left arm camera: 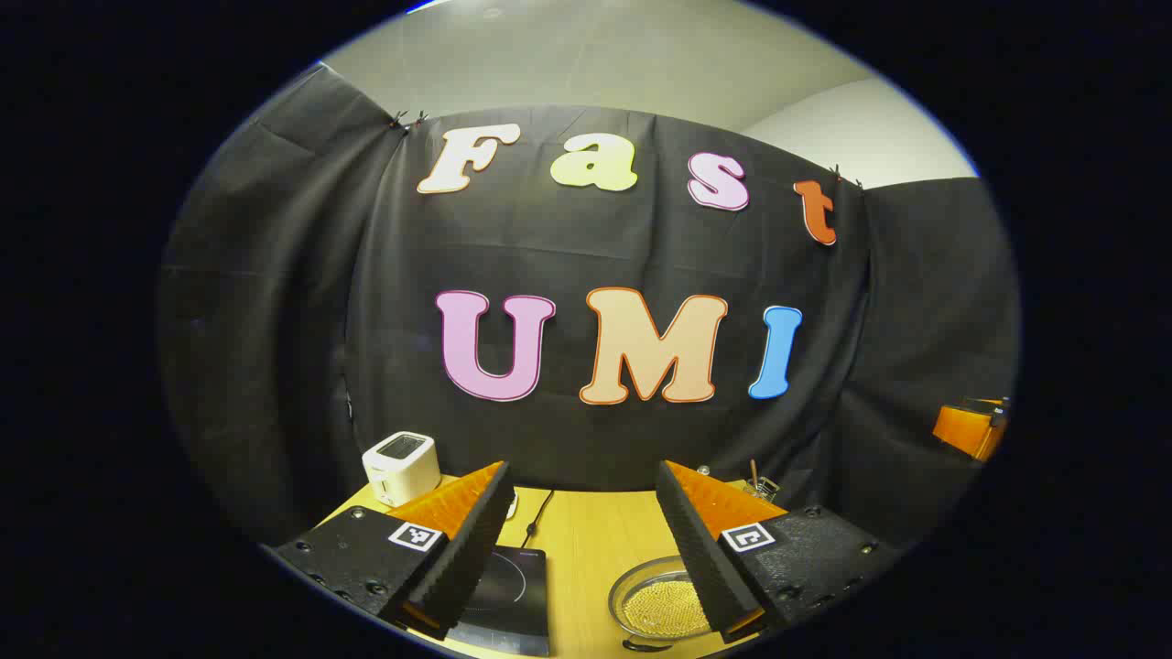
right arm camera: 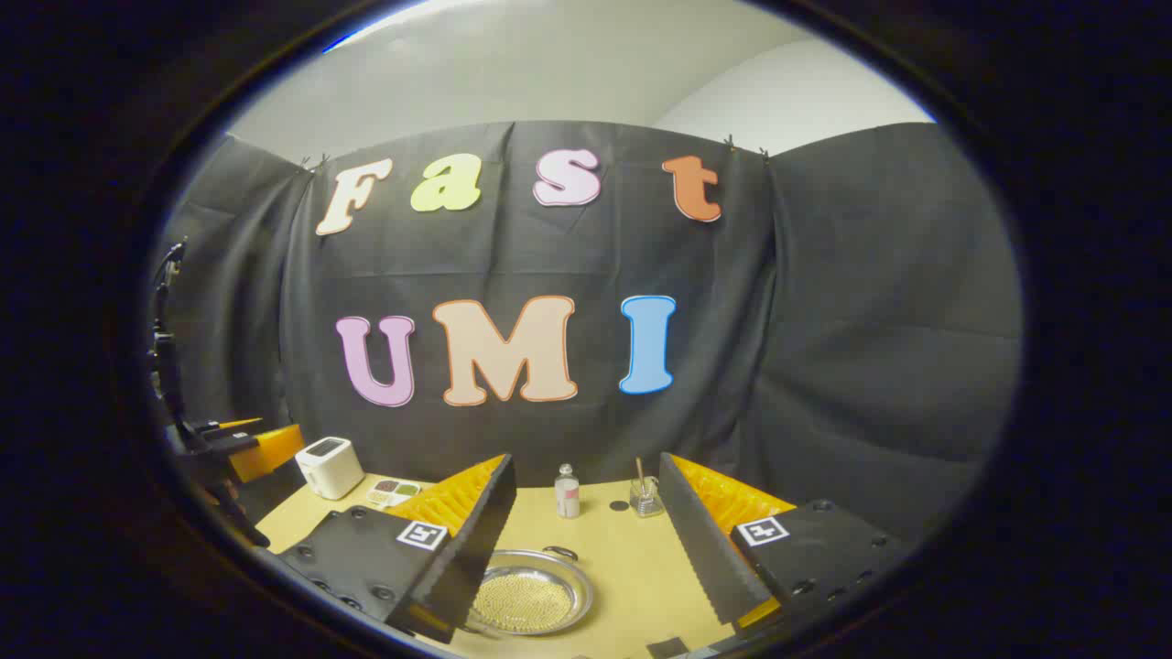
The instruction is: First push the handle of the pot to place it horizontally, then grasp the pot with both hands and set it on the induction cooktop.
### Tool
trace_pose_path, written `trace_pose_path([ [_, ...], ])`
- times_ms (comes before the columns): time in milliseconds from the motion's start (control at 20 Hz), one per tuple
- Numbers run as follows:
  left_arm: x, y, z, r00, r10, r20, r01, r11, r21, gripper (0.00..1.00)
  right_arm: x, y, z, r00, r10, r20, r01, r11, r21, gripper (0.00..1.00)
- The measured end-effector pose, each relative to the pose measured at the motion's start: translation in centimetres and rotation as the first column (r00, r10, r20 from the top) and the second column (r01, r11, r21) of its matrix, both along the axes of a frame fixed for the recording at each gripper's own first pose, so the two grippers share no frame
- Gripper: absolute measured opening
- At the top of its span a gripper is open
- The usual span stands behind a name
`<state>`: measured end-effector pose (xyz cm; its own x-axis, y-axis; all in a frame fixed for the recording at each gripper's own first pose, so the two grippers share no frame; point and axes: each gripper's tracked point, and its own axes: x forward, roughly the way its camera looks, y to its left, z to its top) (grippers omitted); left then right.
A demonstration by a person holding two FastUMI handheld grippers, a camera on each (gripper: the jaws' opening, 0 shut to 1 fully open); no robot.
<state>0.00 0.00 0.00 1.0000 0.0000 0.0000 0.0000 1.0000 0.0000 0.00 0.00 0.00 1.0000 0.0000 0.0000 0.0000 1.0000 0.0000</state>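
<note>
A shallow metal pot (left arm camera: 661,602) holding golden beads sits on the wooden table (left arm camera: 586,540), low between my left gripper's fingers and partly behind the right-hand one. The black induction cooktop (left arm camera: 502,597) lies to its left, half covered by the other finger. My left gripper (left arm camera: 581,467) is open and holds nothing, raised above the table. In the right gripper view the pot (right arm camera: 531,597) lies low and left, with a small dark handle loop (right arm camera: 560,552) at its far rim. My right gripper (right arm camera: 586,458) is open too, with nothing between its fingers.
A white toaster (left arm camera: 401,467) stands at the back left, with a cable (left arm camera: 536,514) running to the cooktop. A small bottle (right arm camera: 568,491) and a glass jar with a stick (right arm camera: 645,498) stand at the back. A small compartment tray (right arm camera: 394,491) lies near the toaster (right arm camera: 330,467).
</note>
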Motion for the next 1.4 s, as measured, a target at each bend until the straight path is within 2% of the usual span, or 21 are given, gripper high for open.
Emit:
trace_pose_path([
  [150,0.1,-1.0,-0.4,1.0,-0.009,-0.013,0.009,1.0,0.015,0.95,0.1,-0.2,0.0,1.0,0.016,0.001,-0.016,1.0,0.007,0.94],
  [250,0.1,-1.8,-0.5,1.0,-0.023,-0.012,0.024,1.0,0.014,0.92,0.1,-0.5,0.3,1.0,0.019,0.007,-0.019,1.0,0.009,0.93],
  [300,0.0,-2.0,-0.5,1.0,-0.027,-0.012,0.027,1.0,0.013,0.95,0.0,-0.8,0.3,1.0,0.017,0.008,-0.017,1.0,0.007,0.93],
  [350,0.0,-2.2,-0.3,1.0,-0.027,-0.012,0.027,1.0,0.012,0.92,0.0,-1.0,0.3,1.0,0.014,0.007,-0.014,1.0,0.005,0.93],
  [500,-0.1,-2.6,-0.7,0.999,-0.029,-0.02,0.03,0.999,0.016,0.92,-0.2,-1.5,0.1,1.0,0.008,0.006,-0.008,1.0,0.007,0.93],
  [600,-0.1,-2.9,-0.7,1.0,-0.025,-0.018,0.026,0.999,0.034,0.95,-0.3,-1.6,-0.1,1.0,0.011,0.001,-0.011,1.0,0.015,0.98],
  [650,-0.2,-2.9,-0.7,1.0,-0.024,-0.018,0.025,0.999,0.04,0.95,-0.3,-1.7,-0.1,1.0,0.013,-0.001,-0.013,1.0,0.021,0.93],
  [700,-0.2,-3.1,-0.6,0.999,-0.026,-0.018,0.027,0.999,0.041,0.92,-0.3,-1.7,-0.2,1.0,0.017,-0.005,-0.017,0.999,0.028,0.93],
  [750,-0.2,-3.2,-0.6,0.999,-0.03,-0.02,0.03,0.999,0.038,0.95,-0.2,-1.6,-0.2,1.0,0.021,-0.007,-0.02,0.999,0.034,0.93],
  [950,-0.4,-3.5,-1.1,0.999,-0.031,-0.031,0.032,0.999,0.024,0.92,-0.3,-2.0,-0.4,1.0,0.02,-0.015,-0.019,0.999,0.028,0.93],
  [1000,-0.3,-3.7,-1.2,0.999,-0.035,-0.034,0.036,0.999,0.016,0.95,-0.3,-2.1,-0.5,1.0,0.019,-0.016,-0.019,1.0,0.025,0.98],
  [1050,-0.4,-3.8,-1.3,0.999,-0.037,-0.04,0.037,0.999,0.011,0.92,-0.4,-2.2,-0.5,1.0,0.019,-0.019,-0.019,1.0,0.023,0.93],
  [1400,-0.8,-4.2,-1.5,0.998,-0.02,-0.056,0.021,1.0,0.016,0.96,0.0,-3.1,-1.5,0.999,0.026,-0.038,-0.025,0.999,0.025,0.93],
])
